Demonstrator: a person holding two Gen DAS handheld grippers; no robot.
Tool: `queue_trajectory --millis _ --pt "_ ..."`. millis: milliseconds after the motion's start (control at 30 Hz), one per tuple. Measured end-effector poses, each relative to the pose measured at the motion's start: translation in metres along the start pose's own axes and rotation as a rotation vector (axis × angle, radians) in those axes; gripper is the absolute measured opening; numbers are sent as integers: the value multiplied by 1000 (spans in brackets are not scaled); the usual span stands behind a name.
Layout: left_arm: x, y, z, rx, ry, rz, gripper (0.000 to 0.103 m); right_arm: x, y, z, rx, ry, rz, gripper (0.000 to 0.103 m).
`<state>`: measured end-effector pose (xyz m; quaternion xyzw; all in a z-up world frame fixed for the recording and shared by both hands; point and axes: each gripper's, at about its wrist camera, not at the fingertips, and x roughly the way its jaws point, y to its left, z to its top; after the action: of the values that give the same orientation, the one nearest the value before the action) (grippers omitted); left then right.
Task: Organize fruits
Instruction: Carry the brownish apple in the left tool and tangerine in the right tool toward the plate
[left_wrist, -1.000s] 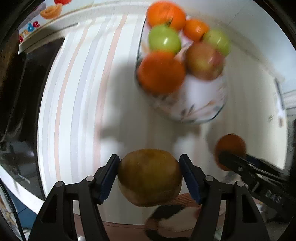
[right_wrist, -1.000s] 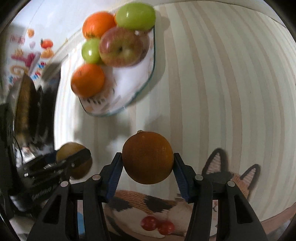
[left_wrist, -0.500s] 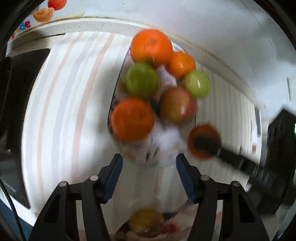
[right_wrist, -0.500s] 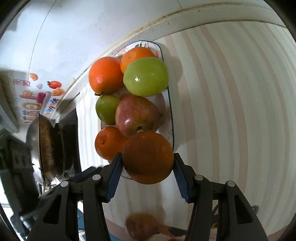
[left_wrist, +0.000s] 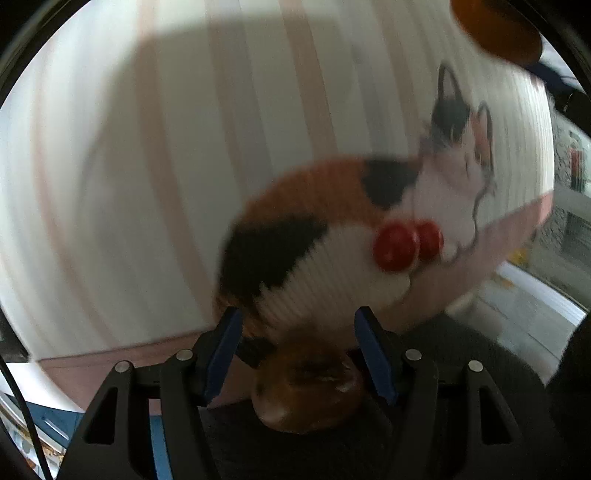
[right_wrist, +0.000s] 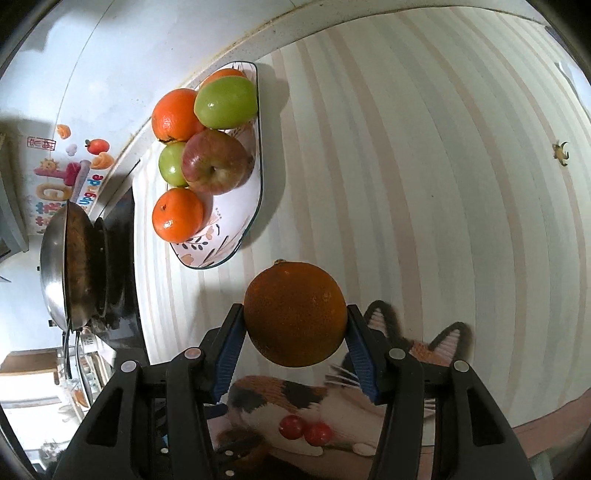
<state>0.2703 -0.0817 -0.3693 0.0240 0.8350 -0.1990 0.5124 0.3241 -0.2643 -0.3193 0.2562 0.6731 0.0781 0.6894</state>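
While my left camera shows only the striped cloth (left_wrist: 155, 155), its cat picture (left_wrist: 332, 221) and a blurred brown fruit (left_wrist: 310, 391) low between the left tongs (left_wrist: 301, 354), whose jaws are opening, my right camera shows the fruit dish (right_wrist: 255, 206) by the wall. I cannot tell whether the blue pads (left_wrist: 221, 350) touch that fruit. My right tongs (right_wrist: 295, 350) clamp a round orange (right_wrist: 295, 314), stem end pointing away, short of the dish. A pan (right_wrist: 70, 266) sits at far left.
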Motion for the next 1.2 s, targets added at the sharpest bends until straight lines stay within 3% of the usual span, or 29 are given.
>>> queue_trajectory --millis 267,633,800,933,1100,1167,1200 --pt "-3 3 -7 9 76 -36 63 -6 19 2 -41 -22 14 56" --pt "7 -6 -22 52 119 -37 66 -5 23 -1 -46 -20 16 56" --pt "-15 -4 -21 16 -5 0 65 -8 23 0 -43 -32 15 56" --pt "-48 4 -10 -14 -126 29 65 -10 24 7 -38 -48 25 56" --pt "-106 17 16 -95 -313 15 63 -8 37 28 -42 -77 57 56" --pt "-131 22 28 -116 -393 15 58 -2 43 38 -44 -75 73 56" --pt "-141 25 34 -118 -423 15 47 2 45 43 -42 -69 80 56"
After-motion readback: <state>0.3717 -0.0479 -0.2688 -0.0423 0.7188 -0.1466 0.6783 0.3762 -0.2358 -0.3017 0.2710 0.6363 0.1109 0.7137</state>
